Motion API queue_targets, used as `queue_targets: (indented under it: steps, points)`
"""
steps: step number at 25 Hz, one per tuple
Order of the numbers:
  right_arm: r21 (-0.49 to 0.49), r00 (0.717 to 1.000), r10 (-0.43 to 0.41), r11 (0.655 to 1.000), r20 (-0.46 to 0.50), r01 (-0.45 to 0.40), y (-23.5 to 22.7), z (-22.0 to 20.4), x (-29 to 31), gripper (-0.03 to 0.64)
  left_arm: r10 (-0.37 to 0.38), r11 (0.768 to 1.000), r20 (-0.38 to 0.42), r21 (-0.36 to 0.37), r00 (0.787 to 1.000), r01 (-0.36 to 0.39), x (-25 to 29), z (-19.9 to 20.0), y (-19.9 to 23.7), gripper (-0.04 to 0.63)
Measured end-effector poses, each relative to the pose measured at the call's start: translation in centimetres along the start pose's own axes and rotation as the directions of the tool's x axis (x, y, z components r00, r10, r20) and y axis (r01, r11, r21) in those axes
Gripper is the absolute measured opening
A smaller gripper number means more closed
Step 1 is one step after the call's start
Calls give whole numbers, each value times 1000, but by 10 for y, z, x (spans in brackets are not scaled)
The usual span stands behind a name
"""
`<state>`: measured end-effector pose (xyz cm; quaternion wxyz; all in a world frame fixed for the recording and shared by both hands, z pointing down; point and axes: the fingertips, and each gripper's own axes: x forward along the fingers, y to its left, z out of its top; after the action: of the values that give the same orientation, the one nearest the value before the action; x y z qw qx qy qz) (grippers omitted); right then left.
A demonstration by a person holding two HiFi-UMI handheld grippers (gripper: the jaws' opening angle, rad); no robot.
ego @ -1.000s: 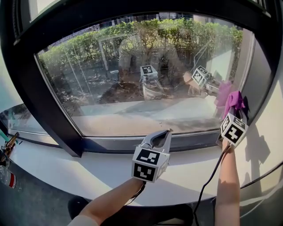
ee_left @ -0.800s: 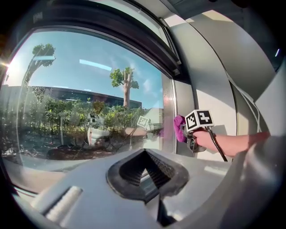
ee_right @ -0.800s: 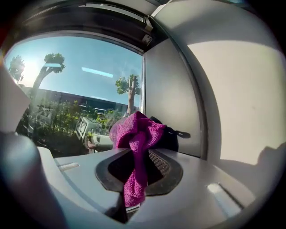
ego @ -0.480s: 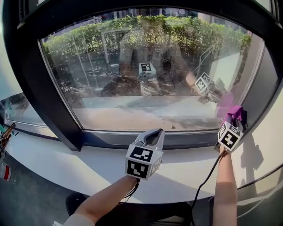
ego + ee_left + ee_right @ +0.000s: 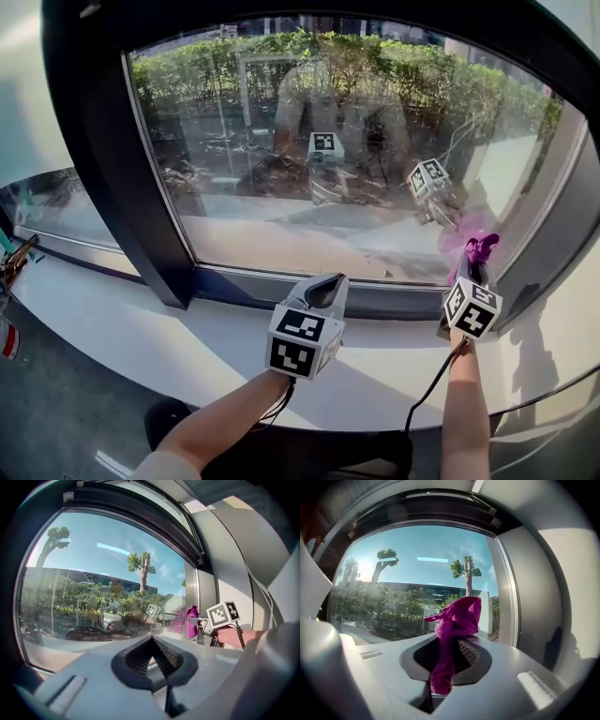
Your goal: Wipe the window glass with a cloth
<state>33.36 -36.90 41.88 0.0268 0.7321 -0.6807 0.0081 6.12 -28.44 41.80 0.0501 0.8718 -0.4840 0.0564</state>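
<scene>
Fingers of the right gripper pinch a crumpled magenta cloth near the lower right corner of the dark-framed window glass. The left gripper, fingers closed on nothing, hovers over the white sill surface. Wiping well likely means pressing the cloth flat, overlapping strokes.

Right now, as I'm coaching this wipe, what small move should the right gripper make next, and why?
Probably sweep the cloth leftward along the window glass: the right gripper holds it at the pane's lower right corner, most glass lying left.
</scene>
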Motion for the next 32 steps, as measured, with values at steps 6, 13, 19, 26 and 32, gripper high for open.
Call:
queue_targets:
  steps: [6,13,19,26,32]
  points:
    - [-13,981,193,981,7,-193,98,9,-18,69,54,998,13,-29,998,-54,-26,0,38,2]
    - [-19,932,362,932,27,-361,210,13,-29,69,134,990,14,-53,991,-133,-58,-8,89,0]
    - [-32,877,476,879,57,-475,300,22,-43,69,209,976,11,-68,978,-208,-91,-17,130,1]
    - [-45,796,601,799,69,-600,398,30,-55,69,313,946,-1,-86,950,-312,-133,-27,184,2]
    - [-48,725,686,727,58,-685,475,24,-63,69,399,911,-20,-105,917,-399,-171,-43,226,2]
